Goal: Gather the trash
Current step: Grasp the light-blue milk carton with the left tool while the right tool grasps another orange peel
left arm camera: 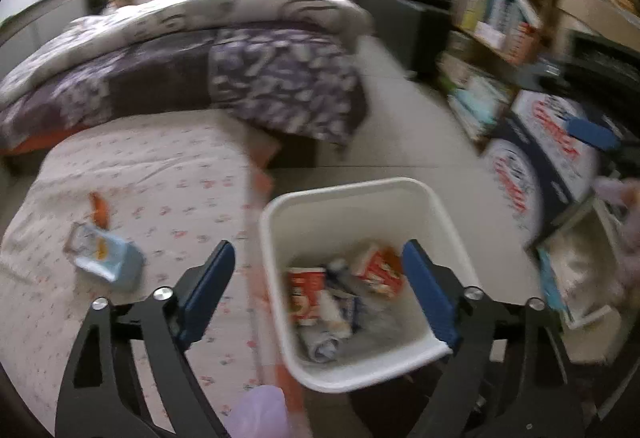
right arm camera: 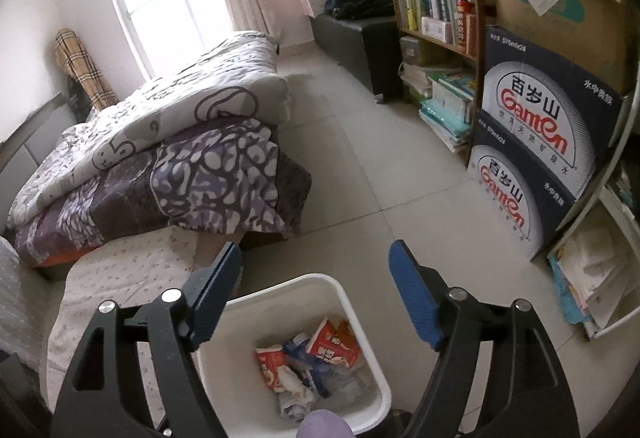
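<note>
Beside the white bin (left arm camera: pixel 408 194), our left gripper (left arm camera: pixel 316 286) and right gripper (right arm camera: pixel 316 290) gape empty; the blue packet (left arm camera: pixel 106 258) on the bed could be missed, or dropped outside the bin.

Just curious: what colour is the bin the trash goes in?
White. The trash bin shows most sharply in the right wrist view.

You are looking at a bin (right arm camera: pixel 352 302) of smooth white plastic with a slight gloss, and the wrappers (right arm camera: pixel 308 366) in it are showing as crinkled, shiny printed film. The pale blue packet (left arm camera: pixel 106 258) is lying on the bed sheet (left arm camera: pixel 160 174), a matt printed cloth. Your fingers (right arm camera: pixel 412 294) are wearing matt blue textured pads on black matt arms with bright metal pins. The floor tiles (right arm camera: pixel 360 142) are looking smooth and faintly glossy; the boxes (right arm camera: pixel 536 134) are printed cardboard.
</note>
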